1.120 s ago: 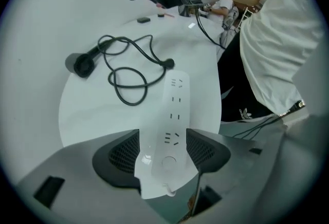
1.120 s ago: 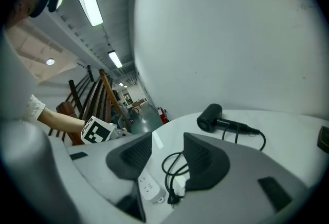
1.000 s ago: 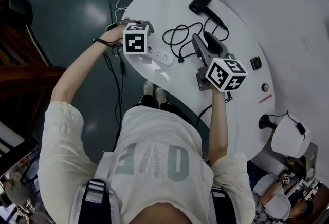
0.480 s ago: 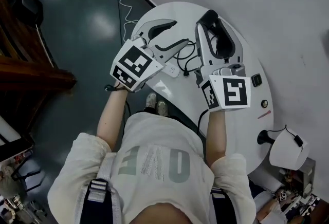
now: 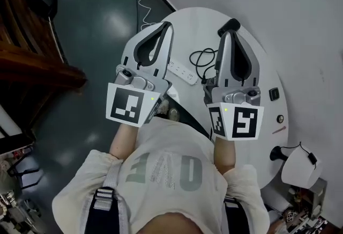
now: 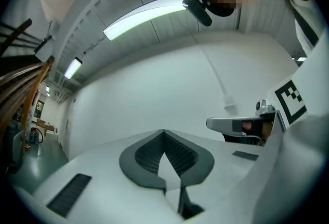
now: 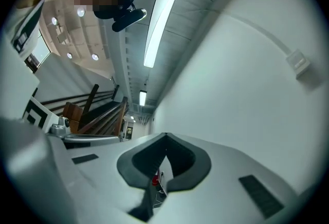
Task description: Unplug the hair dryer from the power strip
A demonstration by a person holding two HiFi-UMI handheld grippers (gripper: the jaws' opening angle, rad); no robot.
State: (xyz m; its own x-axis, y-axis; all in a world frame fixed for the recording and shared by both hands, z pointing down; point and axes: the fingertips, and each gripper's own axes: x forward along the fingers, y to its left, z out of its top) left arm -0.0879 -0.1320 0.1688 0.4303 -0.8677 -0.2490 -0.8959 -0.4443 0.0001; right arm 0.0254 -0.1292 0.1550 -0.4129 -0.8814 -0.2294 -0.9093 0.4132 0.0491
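- We hold the left hand-held gripper [image 5: 167, 26] up over the left side of the desk [image 5: 187, 29]; its tip points away from our body.
- Its jaws have just been closing and now meet at the tip; its own view shows the dark pads together with nothing between them.
- The right hand-held gripper [image 5: 225, 35] is up beside it, well apart from it and pointing the same way.
- Its jaws have just been closing too and now stand together; its own view shows no thing gripped.
- Each gripper's marker cube faces the head camera; the left cube [image 5: 128, 105] and the right cube [image 5: 238, 120] sit close to our chest.
- The power strip [image 5: 181, 72] lies white and flat on the desk, between the two grippers as the head view shows it; neither gripper touches it.
- The black cable [image 5: 201, 57] lies in loose loops on the desk just beside the strip's right end; we cannot tell whether its plug sits in a socket.
- The hair dryer [image 5: 231, 24] shows only as a black piece past the right gripper's tip, at the far side of the desk; the gripper covers the rest of it.
- Left of the desk is dark, shiny floor [image 5: 91, 18]; brown wooden stairs [image 5: 32, 66] stand at the far left.
- The left gripper view looks at a pale wall and a long ceiling light [image 6: 149, 15]; the right gripper shows at its right edge.
- The right gripper view shows the wall, the stairs and the left gripper at its left edge.
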